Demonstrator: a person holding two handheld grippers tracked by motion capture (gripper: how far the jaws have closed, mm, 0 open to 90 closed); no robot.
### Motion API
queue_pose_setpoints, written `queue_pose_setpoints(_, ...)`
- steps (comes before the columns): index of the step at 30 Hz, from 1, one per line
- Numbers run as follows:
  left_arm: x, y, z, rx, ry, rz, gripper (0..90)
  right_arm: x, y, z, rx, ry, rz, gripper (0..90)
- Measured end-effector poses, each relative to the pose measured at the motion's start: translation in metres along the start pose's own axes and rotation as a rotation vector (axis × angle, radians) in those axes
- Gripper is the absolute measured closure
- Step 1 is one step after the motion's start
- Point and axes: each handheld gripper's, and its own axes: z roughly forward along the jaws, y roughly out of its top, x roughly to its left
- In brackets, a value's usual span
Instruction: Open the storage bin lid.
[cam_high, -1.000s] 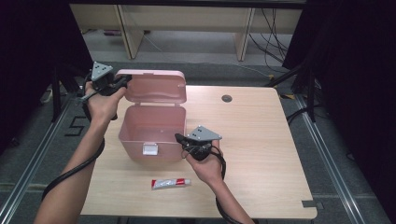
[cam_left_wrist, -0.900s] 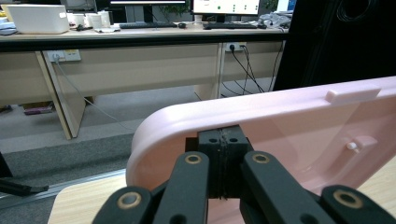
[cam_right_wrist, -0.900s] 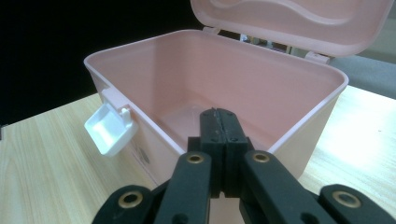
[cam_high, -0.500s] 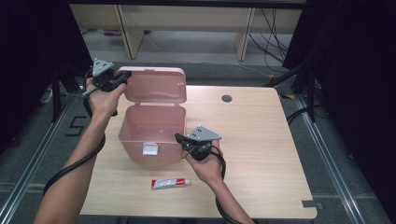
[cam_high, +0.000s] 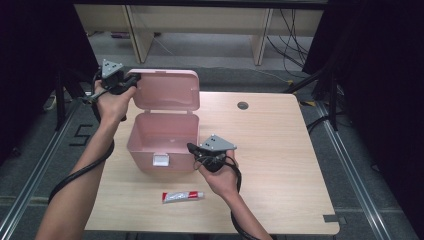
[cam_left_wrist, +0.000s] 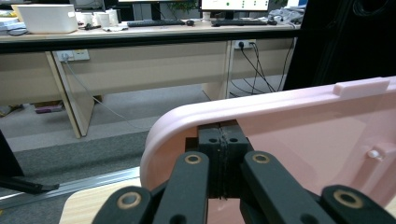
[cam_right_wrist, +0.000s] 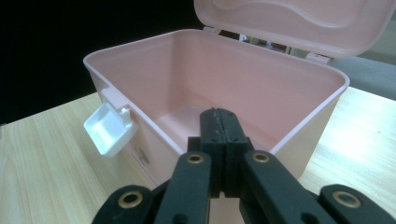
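The box (cam_high: 162, 142) and its lid (cam_high: 167, 90) are made of smooth pink plastic with a soft sheen; the latch (cam_right_wrist: 109, 128) is of white, slightly glossy plastic. The bench (cam_high: 280, 150) is faced in pale matt wood grain. The tube (cam_high: 182, 197) is seen as glossy white and red. Matt black plastic with brass-coloured rivets is shown on the tongs (cam_right_wrist: 219, 126).

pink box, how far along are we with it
Done: the pink box stands open, its lid raised and its white latch hanging loose. In hand: the left tool is shut against the lid's corner, the right tool shut at the box's front rim. Left, probably: the tube lies outside on the table.
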Motion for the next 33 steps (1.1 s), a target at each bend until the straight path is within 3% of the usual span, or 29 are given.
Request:
queue_pose_setpoints(10, 0.004, 0.003, 0.009, 0.021, 0.02, 0.007, 89.8, 0.0, 0.0, 0.0, 0.0, -0.001, -0.001, 90.0)
queue_pose_setpoints(14, 0.006, 0.002, 0.013, 0.025, 0.027, -0.008, 89.8, -0.001, 0.0, 0.001, -0.004, -0.002, -0.026, 90.0)
queue_pose_setpoints(23, 0.009, 0.002, 0.023, 0.044, 0.042, -0.014, 89.7, -0.001, 0.001, 0.001, -0.002, -0.002, -0.023, 90.0)
queue_pose_setpoints(33, 0.01, -0.001, 0.034, 0.074, 0.055, 0.012, 89.6, 0.0, 0.001, 0.001, 0.002, -0.001, -0.021, 90.0)
